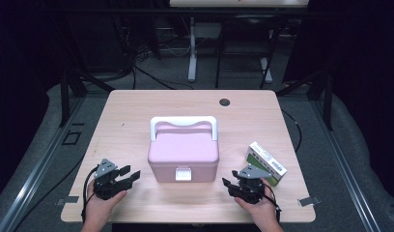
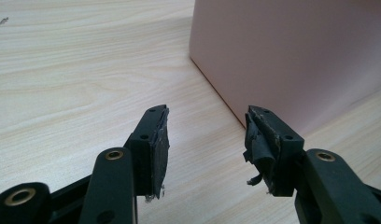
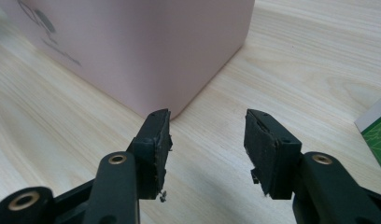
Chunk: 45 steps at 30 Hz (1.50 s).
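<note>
A pink lidded box (image 1: 183, 155) with a white handle and a white front clasp stands in the middle of the wooden table (image 1: 137, 121). A small green and white carton (image 1: 266, 163) lies to its right. My left gripper (image 1: 132, 176) rests on the table to the left of the box's front corner, open and empty. In the left gripper view the left gripper (image 2: 207, 135) faces the pink box (image 2: 291, 56). My right gripper (image 1: 228, 185) sits at the front right, open and empty, beside the carton. Ahead of the right gripper (image 3: 207, 135) is the box's corner (image 3: 146, 46); the carton (image 3: 376, 126) is at the right edge.
A round cable hole (image 1: 224, 102) is in the table's far side. Beyond the table stand dark frame legs and a white desk leg (image 1: 191, 48) on a grey floor. Cables trail from both grippers.
</note>
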Each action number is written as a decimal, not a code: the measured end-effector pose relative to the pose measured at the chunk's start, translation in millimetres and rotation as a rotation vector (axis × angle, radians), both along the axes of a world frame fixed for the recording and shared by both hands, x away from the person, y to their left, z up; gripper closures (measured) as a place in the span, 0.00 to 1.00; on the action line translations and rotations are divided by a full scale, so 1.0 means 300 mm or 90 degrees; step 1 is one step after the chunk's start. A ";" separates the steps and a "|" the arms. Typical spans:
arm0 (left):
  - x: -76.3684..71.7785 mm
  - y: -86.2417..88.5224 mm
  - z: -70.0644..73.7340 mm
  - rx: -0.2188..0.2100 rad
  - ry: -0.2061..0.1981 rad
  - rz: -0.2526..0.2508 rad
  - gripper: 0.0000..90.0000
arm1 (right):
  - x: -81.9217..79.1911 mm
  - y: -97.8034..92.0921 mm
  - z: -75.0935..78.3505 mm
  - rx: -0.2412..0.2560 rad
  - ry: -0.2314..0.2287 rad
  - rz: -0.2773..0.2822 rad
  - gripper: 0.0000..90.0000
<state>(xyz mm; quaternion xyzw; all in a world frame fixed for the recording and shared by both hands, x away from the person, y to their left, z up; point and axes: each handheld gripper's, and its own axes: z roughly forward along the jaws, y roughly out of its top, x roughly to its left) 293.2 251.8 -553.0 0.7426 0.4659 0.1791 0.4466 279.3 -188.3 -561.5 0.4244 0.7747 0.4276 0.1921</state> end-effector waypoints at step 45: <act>0.072 -0.097 -0.025 -0.022 0.013 -0.018 1.00 | 0.099 0.059 -0.005 -0.021 -0.017 -0.036 0.86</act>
